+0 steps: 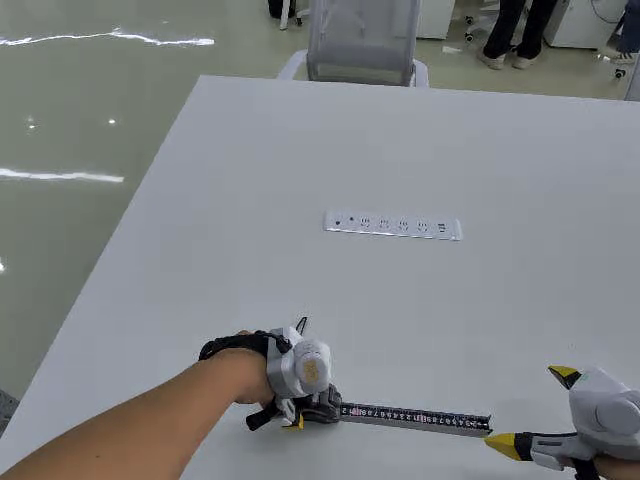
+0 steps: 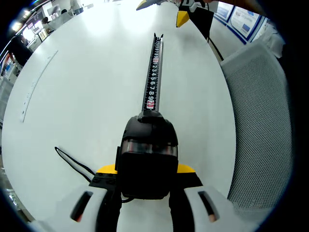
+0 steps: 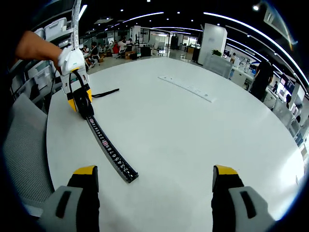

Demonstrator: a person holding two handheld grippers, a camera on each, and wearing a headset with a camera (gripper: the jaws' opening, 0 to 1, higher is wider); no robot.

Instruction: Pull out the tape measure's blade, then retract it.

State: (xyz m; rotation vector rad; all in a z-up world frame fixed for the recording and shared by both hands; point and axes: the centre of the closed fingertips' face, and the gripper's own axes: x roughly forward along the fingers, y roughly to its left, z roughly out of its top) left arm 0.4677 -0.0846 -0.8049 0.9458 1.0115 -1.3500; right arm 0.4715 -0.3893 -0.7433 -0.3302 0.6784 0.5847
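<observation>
A wide white workbench (image 1: 250, 200) is stretching toward a grey chair (image 1: 362, 40), with a power strip (image 1: 393, 226) lying mid-table. In the head view, the left gripper (image 1: 303, 410) is clamping the tape measure (image 1: 325, 406) near the bench's near edge. Its blade (image 1: 415, 416) is lying flat, running out toward the right gripper (image 1: 532, 408), whose jaws are standing apart just beyond the tip. The left gripper view is showing the tape measure squeezed between the jaws, blade pointing away. The right gripper view is showing the blade's end resting free on the table, ahead of the spread jaws and touching neither. With nothing holding the tip, I judge the blade could whip back fast on release and jerk the tape measure askew in the grip.
</observation>
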